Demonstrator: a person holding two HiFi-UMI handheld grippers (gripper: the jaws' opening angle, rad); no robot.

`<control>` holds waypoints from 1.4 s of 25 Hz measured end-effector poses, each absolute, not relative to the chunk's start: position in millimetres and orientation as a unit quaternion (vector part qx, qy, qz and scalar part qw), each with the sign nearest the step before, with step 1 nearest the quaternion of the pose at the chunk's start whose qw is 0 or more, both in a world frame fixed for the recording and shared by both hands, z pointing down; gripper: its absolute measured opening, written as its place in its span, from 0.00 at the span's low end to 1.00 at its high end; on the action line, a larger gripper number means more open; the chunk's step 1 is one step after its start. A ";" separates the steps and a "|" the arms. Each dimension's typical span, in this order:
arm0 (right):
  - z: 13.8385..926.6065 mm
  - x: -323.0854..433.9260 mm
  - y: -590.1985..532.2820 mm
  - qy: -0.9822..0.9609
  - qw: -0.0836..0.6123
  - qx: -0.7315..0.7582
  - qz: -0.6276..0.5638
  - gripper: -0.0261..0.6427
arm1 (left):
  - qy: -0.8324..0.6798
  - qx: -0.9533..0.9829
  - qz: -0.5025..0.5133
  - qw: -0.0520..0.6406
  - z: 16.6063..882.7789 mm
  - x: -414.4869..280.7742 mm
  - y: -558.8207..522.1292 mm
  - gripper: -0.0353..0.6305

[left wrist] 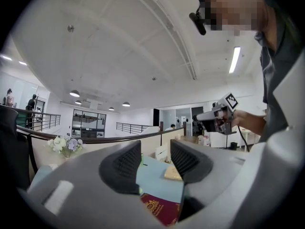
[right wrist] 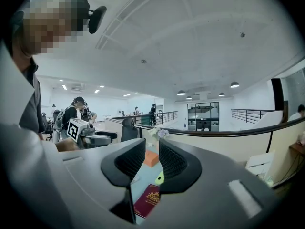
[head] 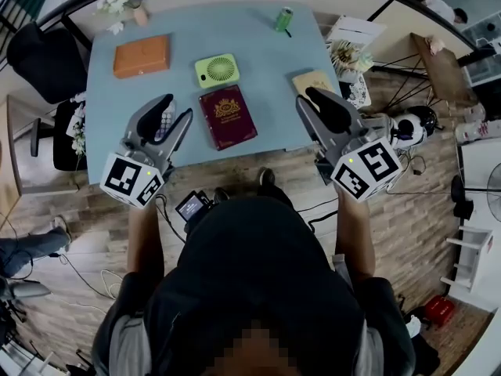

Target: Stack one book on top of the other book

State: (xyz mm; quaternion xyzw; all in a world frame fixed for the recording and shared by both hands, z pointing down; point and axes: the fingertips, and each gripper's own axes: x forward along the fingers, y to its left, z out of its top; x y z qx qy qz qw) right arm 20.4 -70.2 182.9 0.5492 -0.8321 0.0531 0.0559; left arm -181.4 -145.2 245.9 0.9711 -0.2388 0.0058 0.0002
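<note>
Two books: maroon book (head: 227,116) lengthwise away, orange book (head: 142,56) crosswise; left tool (head: 177,106), right tool (head: 307,97) gaping.

A: Light level?
B: Bright, even, from a ceiling lamp (left wrist: 234,59) overhead; table (head: 258,57) evenly lit.
A: Sharpness?
B: Table sharp; beyond the table lines bow, corners go black.

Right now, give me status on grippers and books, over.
Left gripper and right gripper open, empty. Maroon book flat between them, orange book far left, unstacked. Green fan just beyond maroon book.
</note>
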 end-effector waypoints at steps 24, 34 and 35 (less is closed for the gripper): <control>243.6 32.6 -199.9 -0.902 0.063 0.410 0.115 0.17 | -0.391 0.917 0.054 0.059 295.9 -184.4 -188.3 0.42; 322.9 34.3 -238.7 -0.900 0.098 0.383 0.182 0.17 | -0.406 0.900 0.089 0.133 379.4 -172.3 -214.2 0.42; 333.1 33.3 -242.3 -0.899 0.101 0.381 0.191 0.17 | -0.405 0.899 0.093 0.139 388.4 -171.3 -216.4 0.42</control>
